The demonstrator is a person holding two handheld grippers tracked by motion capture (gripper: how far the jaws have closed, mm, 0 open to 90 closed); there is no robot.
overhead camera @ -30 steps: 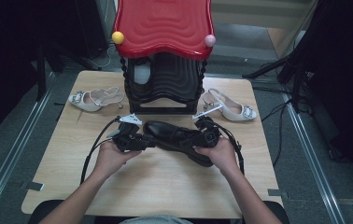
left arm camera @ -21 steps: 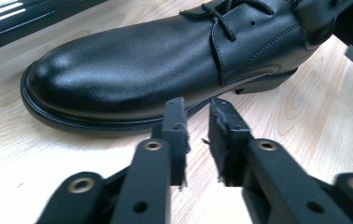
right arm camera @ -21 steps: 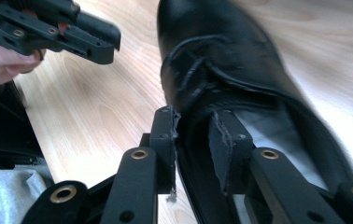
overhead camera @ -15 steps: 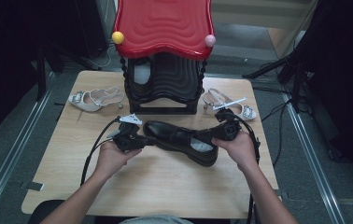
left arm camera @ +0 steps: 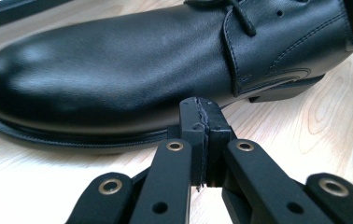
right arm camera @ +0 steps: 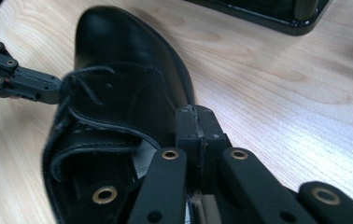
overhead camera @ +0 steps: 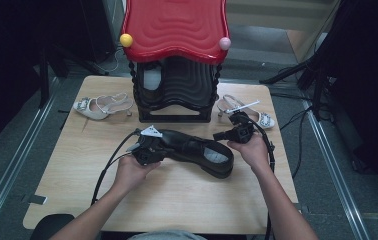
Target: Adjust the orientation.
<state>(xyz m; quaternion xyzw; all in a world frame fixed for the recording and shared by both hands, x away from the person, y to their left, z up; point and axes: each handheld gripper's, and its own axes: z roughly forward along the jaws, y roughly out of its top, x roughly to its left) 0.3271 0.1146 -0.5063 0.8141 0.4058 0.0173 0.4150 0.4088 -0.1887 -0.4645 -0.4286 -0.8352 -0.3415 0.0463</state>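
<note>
A pale wooden table (overhead camera: 77, 200) carries a black shoe rack (overhead camera: 174, 95) at its far edge, capped by a wavy red top (overhead camera: 174, 22) with a yellow knob (overhead camera: 126, 40) on one corner and a pink knob (overhead camera: 224, 43) on the other. In front of the rack, at the middle of the table, lies a black lace-up shoe (overhead camera: 197, 150) on its sole, toe to the left, heel opening to the right. A white heeled sandal (overhead camera: 102, 106) rests at the far left, and another white sandal (overhead camera: 249, 111) at the far right beside the rack. The left gripper (overhead camera: 146, 150) sits at the toe end, just beside the sole; its jaws have just been closing and now meet with nothing between them. The right gripper (overhead camera: 224, 134) hangs at the heel side, jaws likewise just closed together, empty.
</note>
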